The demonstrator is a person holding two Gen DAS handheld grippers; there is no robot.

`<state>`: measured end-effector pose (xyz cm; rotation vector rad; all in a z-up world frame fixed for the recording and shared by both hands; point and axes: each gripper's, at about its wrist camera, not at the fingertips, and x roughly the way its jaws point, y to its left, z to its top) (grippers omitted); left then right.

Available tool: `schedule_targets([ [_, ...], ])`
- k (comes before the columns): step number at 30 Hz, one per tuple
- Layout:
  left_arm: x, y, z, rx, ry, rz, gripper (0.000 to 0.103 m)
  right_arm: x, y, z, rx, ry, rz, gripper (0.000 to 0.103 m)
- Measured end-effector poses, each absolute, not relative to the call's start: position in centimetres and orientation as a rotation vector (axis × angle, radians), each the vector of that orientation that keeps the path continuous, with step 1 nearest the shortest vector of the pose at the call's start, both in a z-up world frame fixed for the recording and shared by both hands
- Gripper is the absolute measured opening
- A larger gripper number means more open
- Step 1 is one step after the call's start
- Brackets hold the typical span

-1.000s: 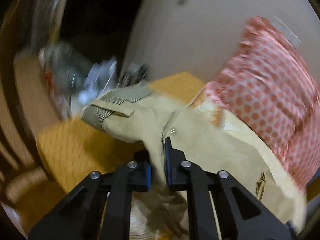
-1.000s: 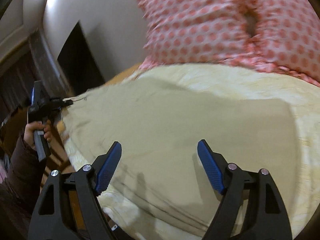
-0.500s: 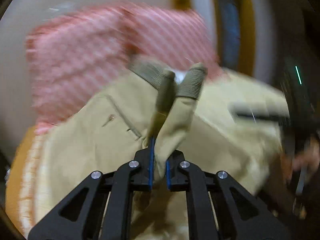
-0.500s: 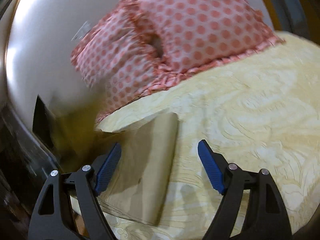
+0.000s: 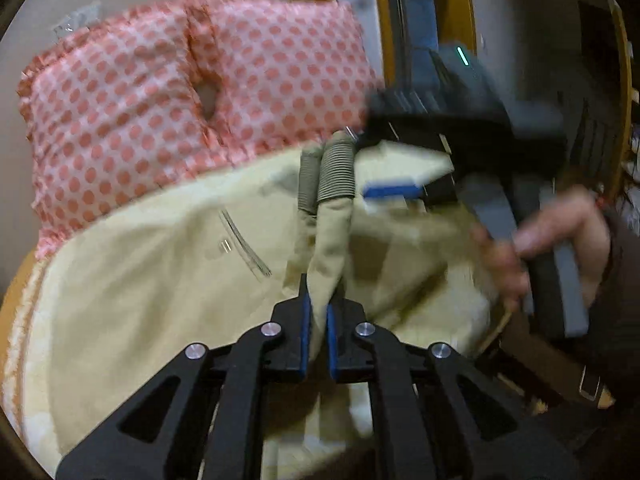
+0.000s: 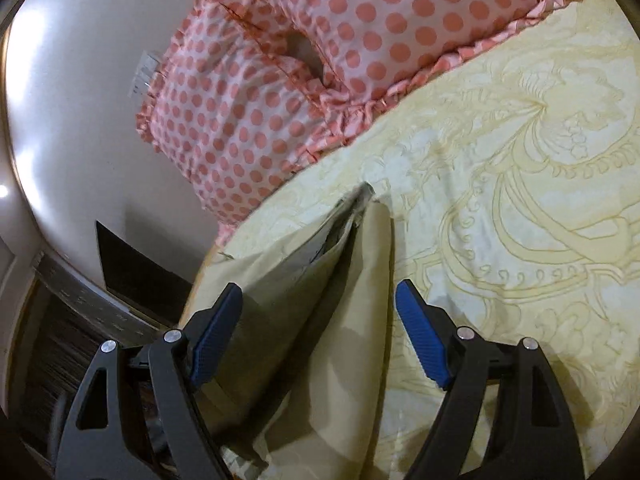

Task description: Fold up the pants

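Observation:
Beige pants with grey ribbed cuffs lie on a bed. My left gripper is shut on the two leg ends just below the cuffs and holds them up over the pants' pocket area. My right gripper is open and empty, jaws wide, hovering above a folded stretch of the pants. In the left wrist view the right gripper shows blurred, close to the cuffs, held by a hand.
A pink polka-dot pillow lies at the head of the bed, also seen in the left wrist view. A yellow patterned bedspread covers the bed. A white wall and a dark opening are at left.
My left gripper has swung the leg cuffs from the bed's edge over toward the pillow and waist. My right gripper has moved over beside the cuffs, still open.

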<state>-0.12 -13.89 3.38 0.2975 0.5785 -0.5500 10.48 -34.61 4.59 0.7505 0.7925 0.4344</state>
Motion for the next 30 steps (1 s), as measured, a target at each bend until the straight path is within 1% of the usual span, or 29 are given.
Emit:
schedule_targets([
  [1,-0.5,-13.9,2.5,0.307,0.599,-0.561,0.006,10.6,-34.5,4.4,0.747,0.803,0.434,0.081],
  [3,-1.3,-13.9,2.0,0.337,0.579,-0.566,0.007,11.2,-34.1,4.2,0.74,0.831,0.434,0.08],
  [5,-1.7,-13.0,2.4,0.322,0.585,-0.601,0.014,11.8,-34.0,4.2,0.742,0.844,0.428,0.08],
  [6,-1.9,-12.3,2.8,0.295,0.592,-0.617,0.022,12.2,-33.9,4.2,0.735,0.856,0.418,0.08],
  [7,-2.0,-11.2,3.7,0.259,0.59,-0.629,0.041,12.6,-33.6,4.2,0.702,0.871,0.396,0.08],
  [8,-2.2,-10.0,4.5,0.228,0.579,-0.619,0.053,12.9,-33.2,4.2,0.666,0.883,0.383,0.08],
  [9,-1.9,-8.1,5.8,0.183,0.552,-0.589,0.07,13.2,-32.9,4.2,0.637,0.892,0.378,0.079],
  [10,-1.7,-6.8,6.7,0.151,0.539,-0.563,0.072,13.4,-32.4,4.2,0.597,0.894,0.376,0.079],
  [12,0.2,-3.3,8.1,0.065,0.545,-0.481,0.072,13.7,-31.9,4.3,0.554,0.895,0.364,0.076],
  [13,1.9,-0.8,8.5,0.006,0.562,-0.41,0.072,13.9,-31.8,4.2,0.537,0.897,0.36,0.069],
  [14,3.9,1.6,8.5,-0.052,0.592,-0.354,0.072,14.0,-31.7,4.0,0.529,0.907,0.364,0.05],
  [15,6.1,3.8,8.2,-0.11,0.642,-0.305,0.071,14.0,-31.7,3.7,0.522,0.922,0.369,0.043],
  [16,7.6,5.2,7.8,-0.151,0.678,-0.281,0.069,13.9,-31.7,3.7,0.514,0.921,0.371,0.038],
  [19,12.4,8.6,5.8,-0.246,0.812,-0.259,0.066,14.1,-32.6,3.2,0.576,0.931,0.393,0.037],
  [22,15.9,9.3,3.8,-0.277,0.924,-0.291,0.066,14.6,-32.6,3.1,0.588,0.932,0.405,0.037],
  [23,16.2,9.2,3.3,-0.291,0.946,-0.31,0.066,14.7,-32.4,3.2,0.565,0.932,0.414,0.033],
  [24,16.7,9.1,2.9,-0.303,0.964,-0.33,0.066,14.8,-32.3,3.2,0.557,0.936,0.429,0.027],
  [25,17.3,8.8,2.9,-0.297,0.96,-0.346,0.062,14.9,-32.3,3.2,0.57,0.939,0.458,0.017],
  [26,17.4,8.7,2.8,-0.301,0.977,-0.372,0.054,15.0,-32.4,3.3,0.591,0.938,0.484,0.013],
  [27,17.4,8.4,2.7,-0.306,0.99,-0.381,0.044,15.2,-32.5,3.4,0.596,0.937,0.496,0.012],
  [28,17.8,8.2,2.9,-0.299,0.999,-0.377,0.028,15.5,-32.6,3.7,0.598,0.934,0.512,0.011],
  [30,18.5,7.9,3.2,-0.283,1.005,-0.385,0.016,16.2,-32.7,4.2,0.598,0.92,0.524,0.01],
])
